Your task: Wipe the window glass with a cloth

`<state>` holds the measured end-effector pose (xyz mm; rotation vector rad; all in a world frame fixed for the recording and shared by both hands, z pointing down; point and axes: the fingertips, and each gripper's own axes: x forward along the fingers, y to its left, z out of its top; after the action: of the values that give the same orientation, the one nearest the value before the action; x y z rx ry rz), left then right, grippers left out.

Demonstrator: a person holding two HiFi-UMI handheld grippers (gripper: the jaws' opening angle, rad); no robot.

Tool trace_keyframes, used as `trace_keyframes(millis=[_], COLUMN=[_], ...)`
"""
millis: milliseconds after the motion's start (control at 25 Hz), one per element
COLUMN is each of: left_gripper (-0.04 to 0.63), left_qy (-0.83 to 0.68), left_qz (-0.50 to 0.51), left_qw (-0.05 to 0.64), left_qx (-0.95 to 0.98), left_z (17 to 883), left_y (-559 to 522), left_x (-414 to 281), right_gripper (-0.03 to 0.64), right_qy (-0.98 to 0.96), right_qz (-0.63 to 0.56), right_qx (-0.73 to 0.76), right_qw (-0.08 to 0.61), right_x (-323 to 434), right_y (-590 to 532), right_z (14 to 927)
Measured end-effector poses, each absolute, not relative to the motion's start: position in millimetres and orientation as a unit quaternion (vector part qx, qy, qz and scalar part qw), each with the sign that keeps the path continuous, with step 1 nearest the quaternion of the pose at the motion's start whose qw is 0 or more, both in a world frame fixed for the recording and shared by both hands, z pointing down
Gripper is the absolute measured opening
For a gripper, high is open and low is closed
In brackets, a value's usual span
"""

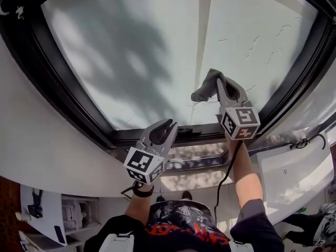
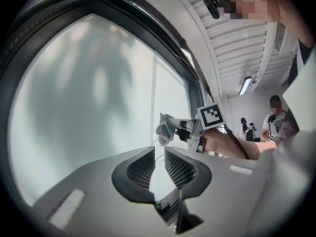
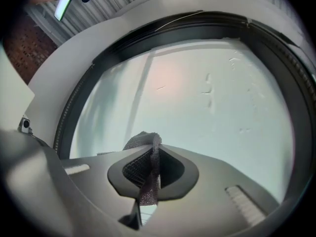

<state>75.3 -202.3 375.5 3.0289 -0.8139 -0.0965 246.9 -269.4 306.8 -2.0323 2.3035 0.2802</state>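
Window glass (image 1: 157, 51): pale milky blue-grey, with soft darker shadow blotches across the left pane and a few thin dark flecks on the right. Frame (image 1: 58, 88): black. Wall (image 1: 42, 151) around it: white. Cloth (image 1: 206, 88): mid grey, fine woven mesh. Left gripper (image 1: 167, 126) and right gripper (image 1: 219, 82): light grey bodies. Pads (image 2: 139, 169): dark grey, fine grid pattern. Marker cubes (image 1: 143, 164): black-and-white squares. Shorts (image 1: 181, 219): black, red-and-white print.

The right gripper (image 1: 229, 88) holds a grey cloth (image 1: 206, 86) at the window glass (image 1: 131, 56), left gripper (image 1: 163, 132) lower.
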Motion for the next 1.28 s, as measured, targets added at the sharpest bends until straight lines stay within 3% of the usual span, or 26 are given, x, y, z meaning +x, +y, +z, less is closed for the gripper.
trace_keyframes(millis=[520, 800, 960, 1280], left_gripper=[0.038, 0.038, 0.038, 0.038], left_qy=[-0.245, -0.238, -0.233, -0.318], left_qz=[-0.025, -0.029, -0.028, -0.033], left_qw=[0.0, 0.012, 0.011, 0.02], left_qx=[0.969, 0.971, 0.972, 0.947], left_z=[373, 374, 375, 381], left_y=[-197, -194, -191, -208], left_x=[91, 92, 92, 29], right_gripper=[0.017, 0.017, 0.017, 0.017], right_qy=[0.548, 0.506, 0.53, 0.769], right_qz=[0.048, 0.025, 0.058, 0.104], right_qx=[-0.835, -0.862, -0.846, -0.628], right_qw=[-0.011, 0.0, 0.02, 0.056], right_x=[497, 536, 493, 210], right_y=[-218, -208, -202, -253], right_z=[335, 344, 323, 300])
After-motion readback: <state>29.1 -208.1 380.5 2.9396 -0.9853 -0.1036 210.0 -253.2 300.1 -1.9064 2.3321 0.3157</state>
